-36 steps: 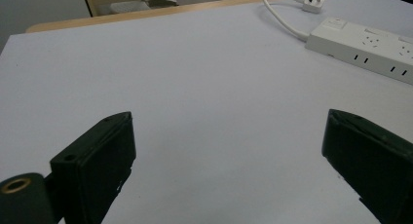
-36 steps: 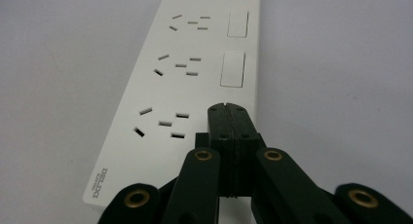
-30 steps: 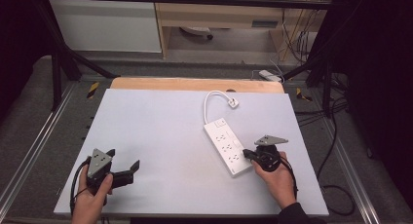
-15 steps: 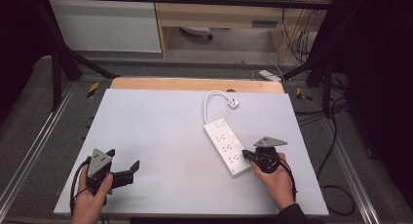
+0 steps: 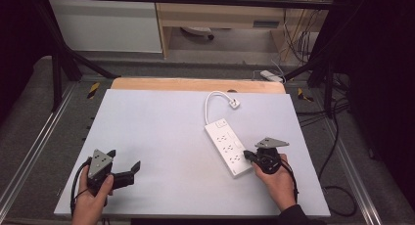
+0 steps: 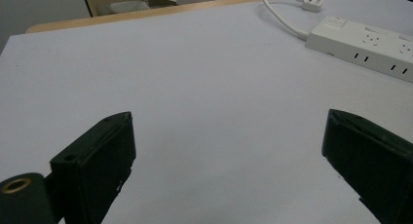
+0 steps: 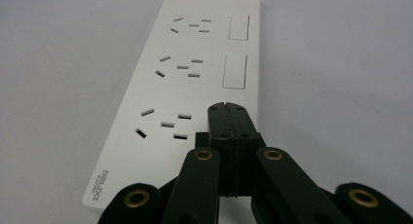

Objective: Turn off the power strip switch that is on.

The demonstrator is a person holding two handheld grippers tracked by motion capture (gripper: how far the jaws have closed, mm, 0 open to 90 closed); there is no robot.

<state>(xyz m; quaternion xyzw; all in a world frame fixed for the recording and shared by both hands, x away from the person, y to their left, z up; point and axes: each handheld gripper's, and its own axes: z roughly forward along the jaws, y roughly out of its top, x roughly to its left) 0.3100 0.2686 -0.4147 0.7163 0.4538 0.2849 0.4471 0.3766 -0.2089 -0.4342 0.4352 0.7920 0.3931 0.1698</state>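
White power strip [image 5: 228, 147] is pressed by closed right gripper [image 7: 228, 112] at its 5 o'clock end; left gripper [image 6: 226, 151], jaws apart, is held idle; progress cannot be judged.

The left gripper [image 6: 229, 156] holds its two black fingers [image 6: 97, 160] wide apart above the pale surface [image 6: 185, 78], with nothing between them. Well beyond, a white power strip [image 6: 365, 41] lies flat, its cable [image 6: 277, 12] curving to a plug [image 6: 311, 1].
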